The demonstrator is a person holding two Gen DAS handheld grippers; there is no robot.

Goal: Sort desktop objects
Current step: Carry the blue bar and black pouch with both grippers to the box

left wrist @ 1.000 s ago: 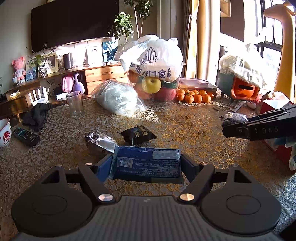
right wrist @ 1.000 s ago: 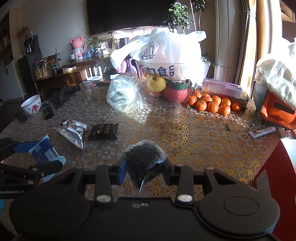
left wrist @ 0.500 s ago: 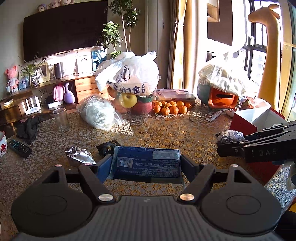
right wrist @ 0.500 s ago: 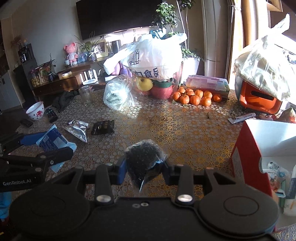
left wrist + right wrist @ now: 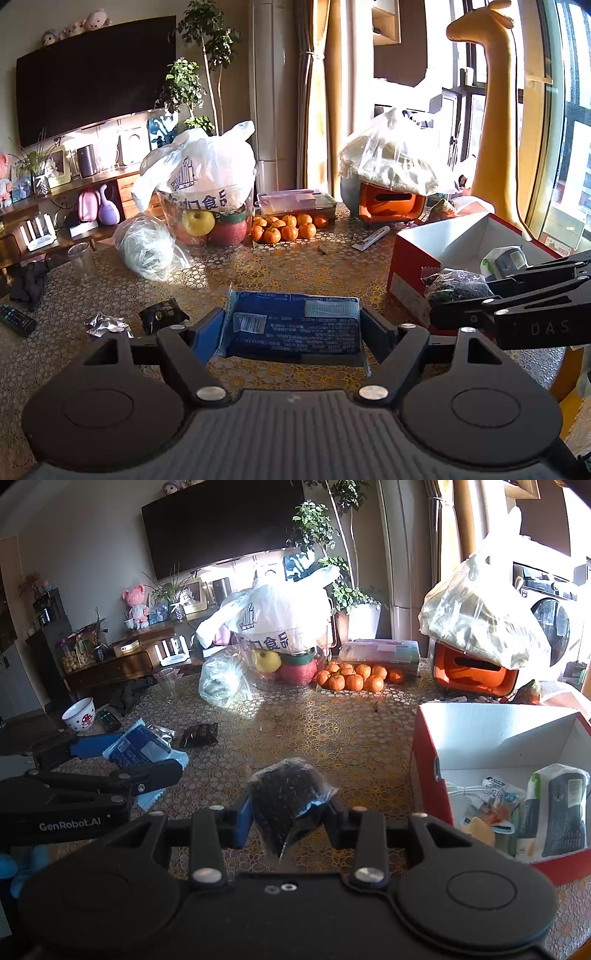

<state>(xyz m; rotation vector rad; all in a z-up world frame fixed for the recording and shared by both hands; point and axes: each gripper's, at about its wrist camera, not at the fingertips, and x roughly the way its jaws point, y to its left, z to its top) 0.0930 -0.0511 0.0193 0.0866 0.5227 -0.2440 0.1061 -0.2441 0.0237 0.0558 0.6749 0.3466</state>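
On the left side of the bench (image 5: 332,266), a silver wrapper (image 5: 105,326) and a small black packet (image 5: 162,314) lie near each other; in the left wrist view the wrapper is partly cut off by the gripper body. The left gripper (image 5: 293,325) has its fingers clamped on a blue packet (image 5: 295,321), which is held flat above the bench. The small print on it is not readable. In the right wrist view the same packet (image 5: 138,747) is half hidden behind the left gripper's fingers (image 5: 147,773). The right gripper (image 5: 286,812) has its fingers closed on a small clear bag of dark bits (image 5: 286,797), held above the bench just beside the red box (image 5: 428,775). The box is open and its right part is cut off by the frame; several packs lie inside, hard to identify.
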